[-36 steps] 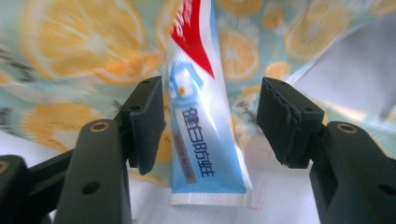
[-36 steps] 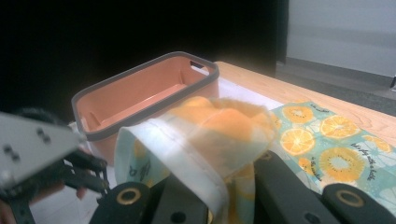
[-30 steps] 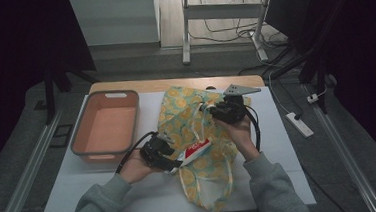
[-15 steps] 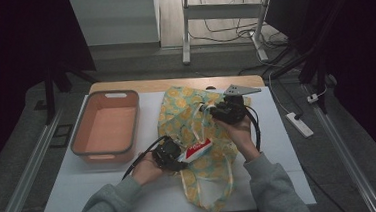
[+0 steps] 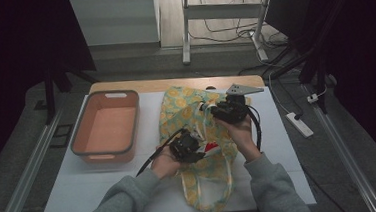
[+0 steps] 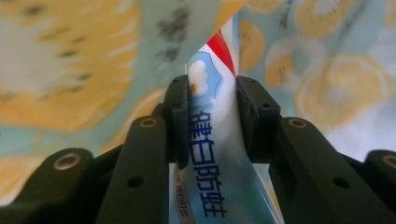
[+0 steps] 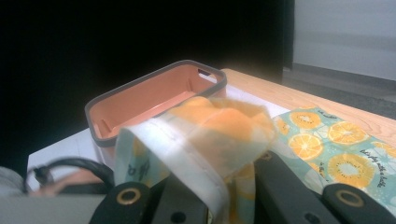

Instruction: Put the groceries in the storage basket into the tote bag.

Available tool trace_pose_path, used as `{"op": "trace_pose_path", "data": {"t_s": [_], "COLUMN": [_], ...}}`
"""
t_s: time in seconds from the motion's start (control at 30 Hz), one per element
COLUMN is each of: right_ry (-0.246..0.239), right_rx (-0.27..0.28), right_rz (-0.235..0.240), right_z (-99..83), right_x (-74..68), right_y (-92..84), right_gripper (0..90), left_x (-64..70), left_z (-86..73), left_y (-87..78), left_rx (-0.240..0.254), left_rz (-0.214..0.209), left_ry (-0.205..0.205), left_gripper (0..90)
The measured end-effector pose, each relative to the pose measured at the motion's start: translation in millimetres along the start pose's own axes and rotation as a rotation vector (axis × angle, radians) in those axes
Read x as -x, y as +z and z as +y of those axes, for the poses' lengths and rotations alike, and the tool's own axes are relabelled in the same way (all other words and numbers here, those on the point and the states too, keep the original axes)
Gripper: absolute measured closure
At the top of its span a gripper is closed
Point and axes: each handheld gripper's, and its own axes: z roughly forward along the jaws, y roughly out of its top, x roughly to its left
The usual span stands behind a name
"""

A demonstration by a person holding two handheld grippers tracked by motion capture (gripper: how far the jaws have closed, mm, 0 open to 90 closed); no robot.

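White table (image 5: 106,187) bears orange-slice-printed bag (image 5: 176,104), blue-lettered white tube (image 6: 219,163) inside

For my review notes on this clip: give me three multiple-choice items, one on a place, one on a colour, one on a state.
1. Where does the orange plastic bin with a grey rim stand relative to the lemon-print cloth bag?
A. to its left
B. to its right
C. on top of it

2. What colour is the Chinese lettering on the white toothpaste tube?
A. green
B. blue
C. black

3. What does the right gripper hold?
A. nothing
B. the tube
C. the bag's edge

Answers: 1 A, the high view shows the bin left of the bag. 2 B, the left gripper view shows blue characters. 3 C, the bag's hem is pinched between its jaws.
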Motion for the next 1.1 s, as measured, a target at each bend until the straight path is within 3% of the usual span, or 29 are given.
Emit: {"op": "trace_pose_path", "data": {"t_s": [0.23,0.33,0.43,0.6,0.77,1.1], "right_ry": [0.002,0.006,0.006,0.013,0.013,0.008], "right_rx": [-0.003,-0.003,-0.004,-0.008,-0.021,-0.044], "right_rz": [0.001,-0.002,-0.008,-0.016,-0.019,-0.016], "right_z": [-0.4,-1.0,-1.3,-2.8,-5.4,-8.4], "right_x": [1.4,2.6,3.8,6.9,7.4,5.7], "right_y": [0.3,-0.2,-1.4,-2.6,-2.4,-7.2], "right_gripper": [89.3,89.3,89.3,89.3,89.3,89.2], "left_x": [3.9,1.8,0.1,-1.8,-6.9,-45.3], "left_z": [1.4,-1.4,-7.6,-19.7,-32.5,-55.8], "left_y": [12.7,8.9,-3.7,-36.6,-64.8,-92.4], "left_rx": [0.022,0.014,0.043,0.110,0.149,0.152], "left_rz": [0.017,-0.017,-0.047,-0.099,-0.107,-0.047], "left_ry": [-0.008,-0.008,-0.019,-0.011,-0.010,-0.102], "left_gripper": [61.9,54.7,45.6,39.9,35.4,32.5]}}
